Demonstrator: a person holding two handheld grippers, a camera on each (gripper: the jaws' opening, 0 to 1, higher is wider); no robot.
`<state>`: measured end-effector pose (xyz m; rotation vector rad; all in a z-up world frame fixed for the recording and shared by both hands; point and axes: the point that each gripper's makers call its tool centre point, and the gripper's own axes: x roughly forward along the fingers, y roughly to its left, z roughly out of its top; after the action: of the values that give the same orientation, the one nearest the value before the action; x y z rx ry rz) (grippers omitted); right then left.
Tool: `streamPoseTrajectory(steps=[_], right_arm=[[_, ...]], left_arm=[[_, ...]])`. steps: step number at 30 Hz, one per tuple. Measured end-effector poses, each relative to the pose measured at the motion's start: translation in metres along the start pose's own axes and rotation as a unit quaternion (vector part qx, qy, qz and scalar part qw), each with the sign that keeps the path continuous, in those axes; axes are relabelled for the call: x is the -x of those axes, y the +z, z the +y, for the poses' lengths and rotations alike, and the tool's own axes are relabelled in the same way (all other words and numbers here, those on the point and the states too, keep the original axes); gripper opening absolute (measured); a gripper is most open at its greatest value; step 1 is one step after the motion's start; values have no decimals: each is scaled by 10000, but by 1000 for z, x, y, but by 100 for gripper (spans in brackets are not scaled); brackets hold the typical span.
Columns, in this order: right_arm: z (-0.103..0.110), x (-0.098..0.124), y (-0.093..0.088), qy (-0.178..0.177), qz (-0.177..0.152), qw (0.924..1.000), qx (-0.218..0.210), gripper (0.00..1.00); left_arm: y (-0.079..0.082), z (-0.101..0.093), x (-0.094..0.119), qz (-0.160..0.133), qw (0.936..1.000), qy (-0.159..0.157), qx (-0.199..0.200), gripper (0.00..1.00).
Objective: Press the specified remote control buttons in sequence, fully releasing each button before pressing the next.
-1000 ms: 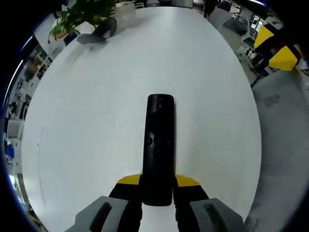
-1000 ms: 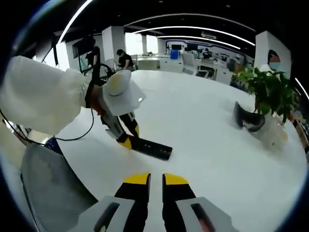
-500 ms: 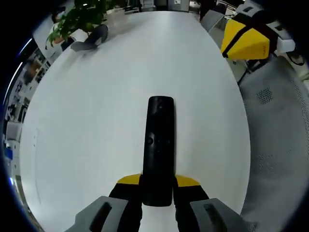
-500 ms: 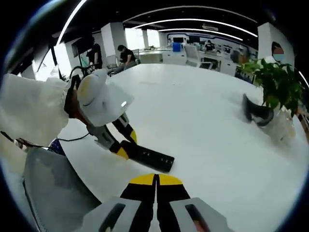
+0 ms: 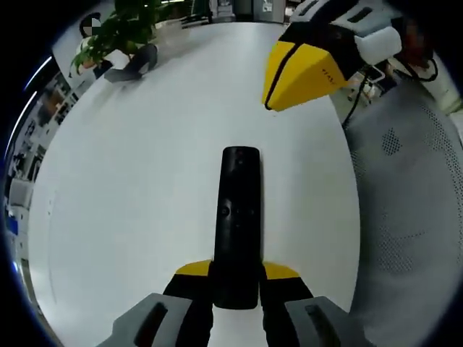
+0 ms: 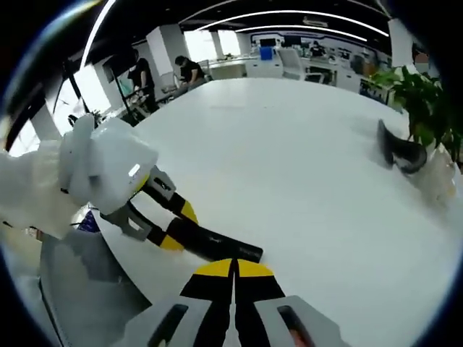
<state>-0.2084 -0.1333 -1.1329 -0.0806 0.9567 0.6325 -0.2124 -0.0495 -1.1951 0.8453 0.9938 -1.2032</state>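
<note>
Remote control (image 5: 239, 224), black and slim, lies lengthwise on the white surface (image 5: 130, 188), its near end pinched between the yellow-tipped jaws of the left gripper (image 5: 237, 273). In the left gripper view it runs straight away from the camera, with a small round button showing about halfway along its top face. The far end rests on the surface, well short of the right-hand edge.

Beyond that far end, and apart from it, the right gripper (image 5: 273, 97) hangs over the surface in the left gripper view, yellow at the tip with a white body behind it; its tip looks pointed, the two jaws pressed together. A grey mesh chair (image 5: 405, 217) stands off the surface's edge on that side. At the far corner sit a leafy green plant (image 5: 116, 32) and, beside it, a dark grey curved object (image 5: 134, 61) that cannot be made out clearly.

In the right gripper view, the right gripper (image 6: 234, 268) shows its own jaws closed against each other with nothing between them, tips just above the nearer end of the remote control (image 6: 217, 246); whether they touch it cannot be told. The left gripper (image 6: 173, 228) grips the remote's other end, and a white-sleeved arm (image 6: 43, 188) reaches in behind it. People stand at desks in the office background.
</note>
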Motion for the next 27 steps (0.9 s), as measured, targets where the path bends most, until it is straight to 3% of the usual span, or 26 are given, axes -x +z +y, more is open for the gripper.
streamPoseTrajectory(steps=[8,27], right_arm=[[-5,-16,-12,73,397,9992,-48,0],[-11,-27,-41,184,1051,9939,-271,0]], left_arm=[[1,-10,0,-63,10000,-32,-7,23],[1,-25,0,-2,10000,-57,-61,23]])
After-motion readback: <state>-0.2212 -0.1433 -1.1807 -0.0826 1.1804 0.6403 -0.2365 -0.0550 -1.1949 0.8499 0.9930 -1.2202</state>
